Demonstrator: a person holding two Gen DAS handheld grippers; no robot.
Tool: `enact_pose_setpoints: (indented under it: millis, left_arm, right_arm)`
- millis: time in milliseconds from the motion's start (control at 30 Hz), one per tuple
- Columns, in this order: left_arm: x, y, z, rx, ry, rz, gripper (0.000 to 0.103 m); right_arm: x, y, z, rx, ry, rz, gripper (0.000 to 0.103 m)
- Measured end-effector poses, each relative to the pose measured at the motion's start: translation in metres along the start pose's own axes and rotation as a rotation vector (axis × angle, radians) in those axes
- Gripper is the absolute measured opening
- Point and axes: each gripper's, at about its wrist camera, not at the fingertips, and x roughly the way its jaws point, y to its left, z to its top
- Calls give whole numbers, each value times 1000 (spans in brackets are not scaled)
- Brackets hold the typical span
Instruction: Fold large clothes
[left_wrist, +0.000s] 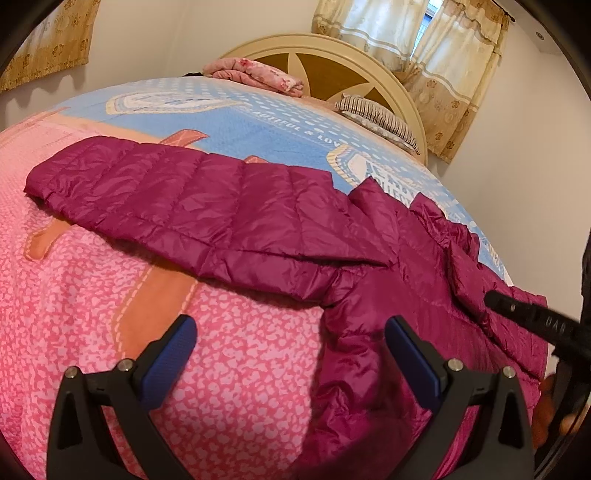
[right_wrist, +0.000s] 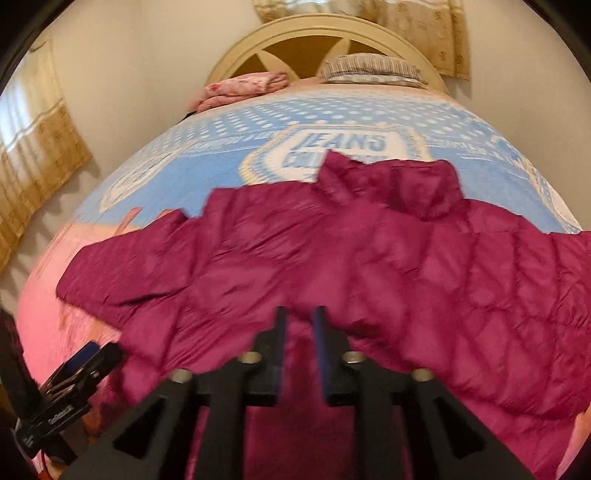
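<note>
A magenta quilted puffer jacket (left_wrist: 229, 218) lies spread on the bed, one sleeve stretched to the left. In the right wrist view the jacket (right_wrist: 369, 251) fills the middle, collar toward the headboard. My left gripper (left_wrist: 290, 332) is open and empty, above the bedspread beside the jacket's left side edge. My right gripper (right_wrist: 300, 314) is nearly shut, with jacket fabric bunched between its jaws near the lower hem. The right gripper also shows at the right edge of the left wrist view (left_wrist: 532, 314); the left gripper shows at the lower left of the right wrist view (right_wrist: 79, 363).
The bed has a pink and blue printed bedspread (left_wrist: 110, 332). A folded pink floral blanket (left_wrist: 255, 74) and a striped pillow (left_wrist: 376, 118) lie by the cream headboard (left_wrist: 369, 59). Curtains (left_wrist: 443, 66) hang behind. Walls are close on both sides.
</note>
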Motion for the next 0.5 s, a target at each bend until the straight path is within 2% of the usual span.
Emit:
enact_pose_setpoints:
  millis: [67,133,267,333,467,500]
  left_arm:
    - [0,0,0,-3,0,-2,103]
    - [1,0,0,-3,1,-3,103]
    - [1,1,0,-2,2,-2,103]
    - [1,1,0,-3,2,-3,103]
    - [1,1,0,-3,2,-1,103]
    - [1,0,0,-2,3,-1,103]
  right_arm:
    - [-2,-11,4,65,-5,82,69]
    - [-5,-15,7,102,-7,122,70]
    - [3,5,9,-19,1,11,70]
    - [19,16,9,-97,49,-28,70]
    - [53,30,4,-247,98,-222,70]
    - [56,29,2,-257,93,-250,58]
